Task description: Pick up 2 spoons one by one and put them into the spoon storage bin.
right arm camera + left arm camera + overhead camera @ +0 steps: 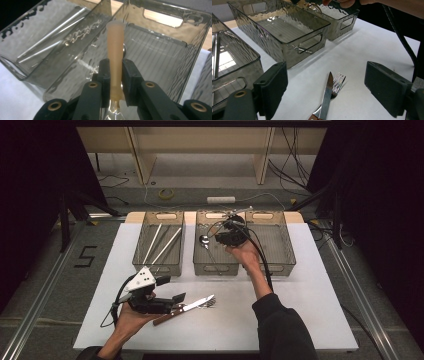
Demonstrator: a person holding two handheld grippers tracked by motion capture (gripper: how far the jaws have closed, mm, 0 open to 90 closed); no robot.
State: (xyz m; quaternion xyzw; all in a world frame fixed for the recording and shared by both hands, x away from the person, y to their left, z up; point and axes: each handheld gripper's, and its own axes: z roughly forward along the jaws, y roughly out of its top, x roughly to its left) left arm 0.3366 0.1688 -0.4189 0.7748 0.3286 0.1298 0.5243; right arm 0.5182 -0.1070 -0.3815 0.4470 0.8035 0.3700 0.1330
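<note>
The left gripper (172, 290) sits nearest, low over the white table (300, 320), its fingers (272, 85) spread wide and clamped on nothing. Between them on the table lie a wooden-handled steel table knife (327, 96) and a steel fork (338, 82), the knife blade resting across the fork; the open stance judged as preparation to pick one of them.

Farther out stand three smoked translucent plastic bins in a row. The left bin (142, 265) holds long metal chopsticks (165, 246). The middle bin (200, 267) holds a steel spoon (204, 240) (bowl toward the far left corner). The right bin (287, 265) appears to hold nothing.

The right gripper (227, 237) hovers over the middle bin. Its fingers (130, 75) are closed on a pale peach plastic-handled utensil (115, 50), handle end pointing away, the shiny metal end (115, 110) tucked below the fingers. The hold suggests sorting: this item is probably destined for the spoon bin.
</note>
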